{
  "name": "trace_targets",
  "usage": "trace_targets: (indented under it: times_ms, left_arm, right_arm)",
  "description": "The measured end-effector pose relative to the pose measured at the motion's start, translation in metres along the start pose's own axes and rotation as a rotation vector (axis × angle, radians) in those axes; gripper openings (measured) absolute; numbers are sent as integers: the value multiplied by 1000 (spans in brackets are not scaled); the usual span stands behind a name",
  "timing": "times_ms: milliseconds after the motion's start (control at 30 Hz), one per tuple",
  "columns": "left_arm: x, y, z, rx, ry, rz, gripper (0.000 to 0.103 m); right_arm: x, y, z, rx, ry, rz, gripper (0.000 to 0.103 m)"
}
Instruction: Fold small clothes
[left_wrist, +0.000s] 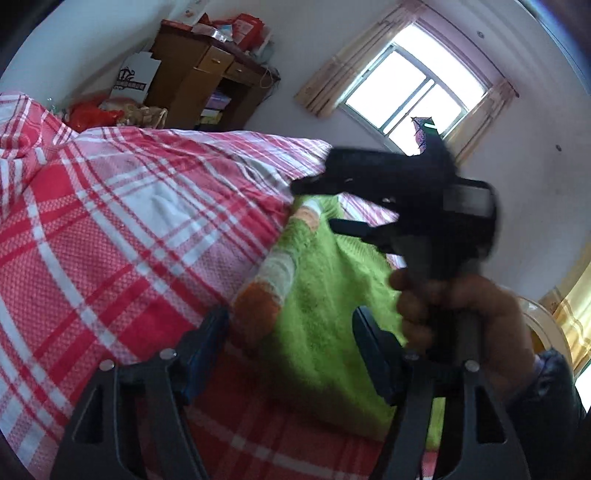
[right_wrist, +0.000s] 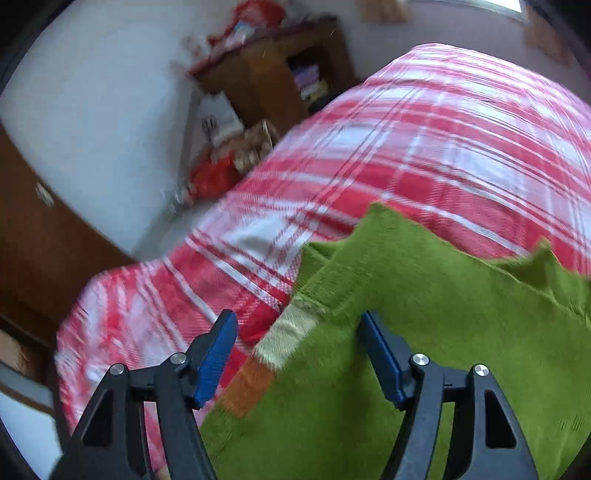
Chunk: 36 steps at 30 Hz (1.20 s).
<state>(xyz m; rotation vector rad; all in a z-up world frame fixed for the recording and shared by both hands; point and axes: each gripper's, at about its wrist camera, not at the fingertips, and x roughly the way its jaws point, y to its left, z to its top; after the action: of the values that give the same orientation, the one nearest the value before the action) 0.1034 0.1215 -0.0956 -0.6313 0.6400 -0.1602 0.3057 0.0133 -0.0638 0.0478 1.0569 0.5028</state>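
Lying flat on the plaid bed, the green knit garment is judged between folds, both the left gripper and right gripper held apart and empty above it; a fresh grasp of its striped sleeve is called for.

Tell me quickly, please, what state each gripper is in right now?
Left gripper: open, holding nothing, over the green sweater.
Right gripper: open, holding nothing, above the same sweater.
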Motion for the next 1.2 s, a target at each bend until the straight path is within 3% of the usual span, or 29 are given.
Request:
trace_targets:
  times_ms: [167, 233, 300, 367, 433, 467, 567, 767, 1000, 1200]
  left_arm:
    - [6, -4, 0, 32, 24, 1, 61]
    - [14, -8, -1, 51, 59, -11, 46]
    - [16, -11, -2, 71, 74, -3, 39]
    - [17, -9, 0, 60, 84, -8, 34]
    - [16, -5, 2, 42, 84, -20, 29]
    - [15, -6, 2, 43, 84, -26, 27]
    - [14, -17, 4, 92, 73, -9, 24]
    - [3, -56, -1, 256, 20, -1, 22]
    - [0, -117, -27, 481, 13, -36, 20]
    - [7, -154, -53, 590, 57, -73, 19]
  right_arm:
    - [32, 24, 5, -243, 41, -234, 69]
    - [35, 28, -1, -300, 36, -278, 66]
    - [31, 27, -2, -303, 23, -291, 54]
    - [21, 16, 1, -271, 9, -271, 41]
    - [6, 7, 2, -220, -9, -219, 19]
    - [-5, -3, 4, -160, -22, -168, 16]
    - [-33, -25, 2, -31, -71, -47, 14]
    - [-83, -68, -16, 125, -160, 78, 13]
    - [-123, -123, -40, 234, -196, 96, 12]
    - [-149, -168, -62, 294, -217, 66, 12]
